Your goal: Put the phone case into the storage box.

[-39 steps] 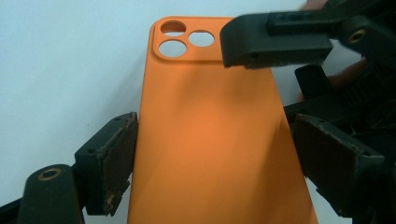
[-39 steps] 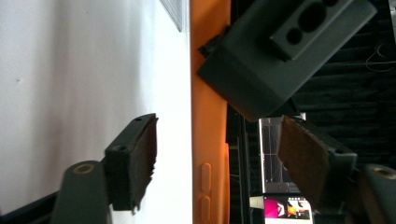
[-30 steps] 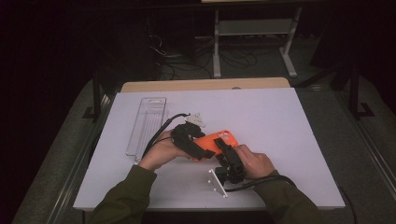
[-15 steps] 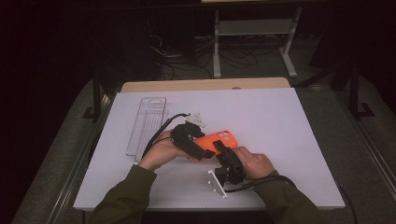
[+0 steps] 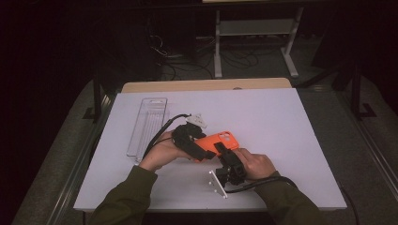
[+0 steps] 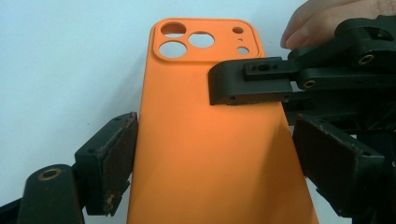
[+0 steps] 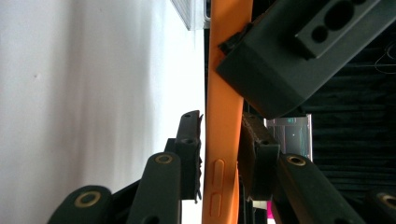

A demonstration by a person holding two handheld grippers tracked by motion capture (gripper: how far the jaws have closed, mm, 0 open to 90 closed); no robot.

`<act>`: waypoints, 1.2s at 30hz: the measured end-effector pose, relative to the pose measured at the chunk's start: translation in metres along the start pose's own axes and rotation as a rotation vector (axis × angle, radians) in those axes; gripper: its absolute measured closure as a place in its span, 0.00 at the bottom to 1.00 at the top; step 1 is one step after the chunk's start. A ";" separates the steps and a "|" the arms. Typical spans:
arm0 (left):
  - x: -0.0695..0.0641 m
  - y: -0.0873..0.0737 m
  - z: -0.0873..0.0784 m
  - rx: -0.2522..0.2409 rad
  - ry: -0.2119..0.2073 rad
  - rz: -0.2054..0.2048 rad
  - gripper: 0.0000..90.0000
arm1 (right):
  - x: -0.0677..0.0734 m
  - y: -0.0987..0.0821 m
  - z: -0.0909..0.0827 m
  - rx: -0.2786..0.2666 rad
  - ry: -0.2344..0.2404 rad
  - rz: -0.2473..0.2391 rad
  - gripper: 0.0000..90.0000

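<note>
An orange phone case (image 5: 220, 139) with camera cut-outs is held just above the white table top (image 5: 291, 140). My left gripper (image 5: 199, 150) spans its width: in the left gripper view both pads (image 6: 119, 154) press the long sides of the phone case (image 6: 205, 154). My right gripper (image 5: 224, 153) comes in from the near side, and its jaws have just been closing on the case. In the right gripper view its pads (image 7: 194, 140) pinch the thin edge of the phone case (image 7: 224, 93) from both faces. One jaw of that gripper lies across the case's back in the left gripper view.
A clear plastic tray (image 5: 148, 125) lies on the table to the left of the hands. A wooden board edge (image 5: 206, 85) runs along the far side of the table. Beyond it stand a dark floor, cables and a metal stand (image 5: 253, 28).
Both hands and the orange case stay where they were. The right gripper's jaws have drawn in onto the case's edge.
</note>
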State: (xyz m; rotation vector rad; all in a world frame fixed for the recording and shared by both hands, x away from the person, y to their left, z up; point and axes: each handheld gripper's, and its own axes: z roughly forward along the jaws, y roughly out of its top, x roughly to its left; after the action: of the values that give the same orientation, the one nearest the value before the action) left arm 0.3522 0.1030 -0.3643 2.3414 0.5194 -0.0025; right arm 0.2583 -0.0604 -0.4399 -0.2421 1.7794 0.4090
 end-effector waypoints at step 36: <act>0.004 -0.001 -0.009 -0.077 -0.070 -0.048 0.17 | -0.006 0.002 -0.008 -0.008 -0.066 -0.028 0.87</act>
State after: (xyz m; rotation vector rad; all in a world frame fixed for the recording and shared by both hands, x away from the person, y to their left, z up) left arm 0.3546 0.1114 -0.3591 2.2447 0.5319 -0.0847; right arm 0.2523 -0.0616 -0.4317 -0.2558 1.7085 0.3997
